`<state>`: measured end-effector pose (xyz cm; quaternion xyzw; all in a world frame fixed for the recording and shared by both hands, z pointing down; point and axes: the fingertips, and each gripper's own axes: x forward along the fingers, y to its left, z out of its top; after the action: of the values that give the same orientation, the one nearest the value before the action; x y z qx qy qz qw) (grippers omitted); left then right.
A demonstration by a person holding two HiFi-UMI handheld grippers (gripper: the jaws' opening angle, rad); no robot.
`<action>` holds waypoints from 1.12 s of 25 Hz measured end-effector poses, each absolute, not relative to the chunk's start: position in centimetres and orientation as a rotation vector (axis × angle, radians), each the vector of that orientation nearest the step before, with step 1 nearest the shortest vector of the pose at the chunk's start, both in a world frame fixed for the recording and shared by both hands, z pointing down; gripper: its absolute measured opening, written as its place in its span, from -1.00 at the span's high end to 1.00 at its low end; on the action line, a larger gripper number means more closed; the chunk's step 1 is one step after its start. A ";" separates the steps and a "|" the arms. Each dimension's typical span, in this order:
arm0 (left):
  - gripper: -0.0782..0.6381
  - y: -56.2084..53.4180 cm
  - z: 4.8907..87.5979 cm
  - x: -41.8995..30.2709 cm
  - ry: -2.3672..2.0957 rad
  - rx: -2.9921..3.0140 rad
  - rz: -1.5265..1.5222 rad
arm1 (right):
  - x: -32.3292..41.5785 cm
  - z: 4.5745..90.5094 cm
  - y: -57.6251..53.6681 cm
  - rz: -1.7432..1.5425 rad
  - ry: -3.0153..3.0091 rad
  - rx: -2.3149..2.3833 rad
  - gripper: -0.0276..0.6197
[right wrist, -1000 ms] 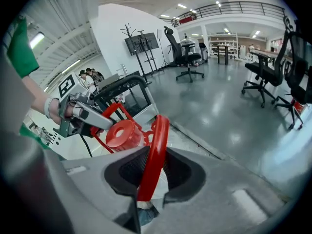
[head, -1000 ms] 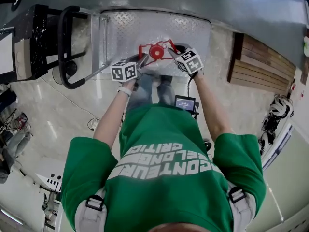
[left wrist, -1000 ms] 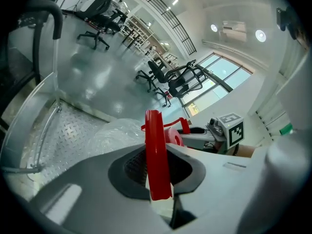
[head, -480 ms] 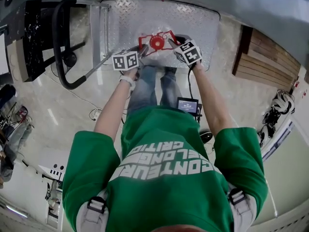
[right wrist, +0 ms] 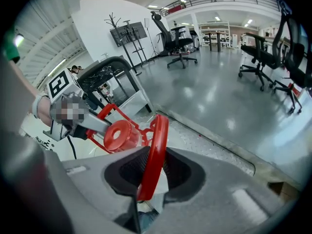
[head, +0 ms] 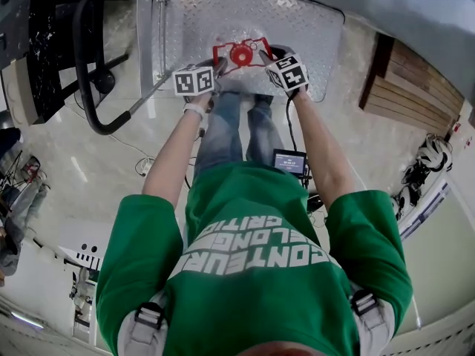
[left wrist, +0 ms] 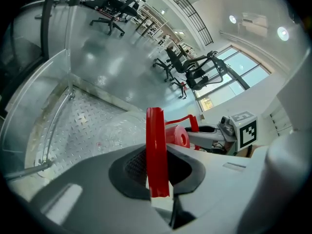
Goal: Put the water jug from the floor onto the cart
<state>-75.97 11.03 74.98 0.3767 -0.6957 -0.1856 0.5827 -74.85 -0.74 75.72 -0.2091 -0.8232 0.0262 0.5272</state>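
Now the jug [head: 241, 54] is gripped by its handle [left wrist: 156, 150] in left tool [head: 220, 67] and right tool [head: 265, 58] at the near edge of the cart [head: 304, 21]; bare deck beyond, pallet [head: 404, 87] to the right.

Water jug [head: 241, 53], hung by red handle [head: 226, 49] between left gripper [head: 220, 67] and right gripper [head: 265, 55], now lower than second ago, closer to cart [head: 300, 21] deck and slightly farther in from near edge. Both arms stretched further forward and down.
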 end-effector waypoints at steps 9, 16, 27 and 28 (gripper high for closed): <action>0.61 11.3 75.6 -75.8 -1.602 0.911 -0.422 | -74.6 77.1 -1.5 0.031 -1.946 -0.470 0.69; 0.47 12.1 75.4 -75.8 -1.619 0.908 -0.397 | -73.7 77.0 -1.1 -0.031 -1.922 -0.468 0.60; 0.51 14.1 71.8 -78.4 -1.795 0.877 -0.347 | -72.8 72.2 -4.6 -0.086 -1.986 -0.414 0.56; 0.52 14.3 71.1 -78.7 -1.813 0.882 -0.345 | -72.8 71.2 -4.9 -0.091 -2.006 -0.409 0.56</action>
<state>-78.69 14.28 71.06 0.3679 -0.7565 -0.1439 0.5212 -72.82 -4.90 71.24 -0.1704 -0.8366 -0.0380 0.5193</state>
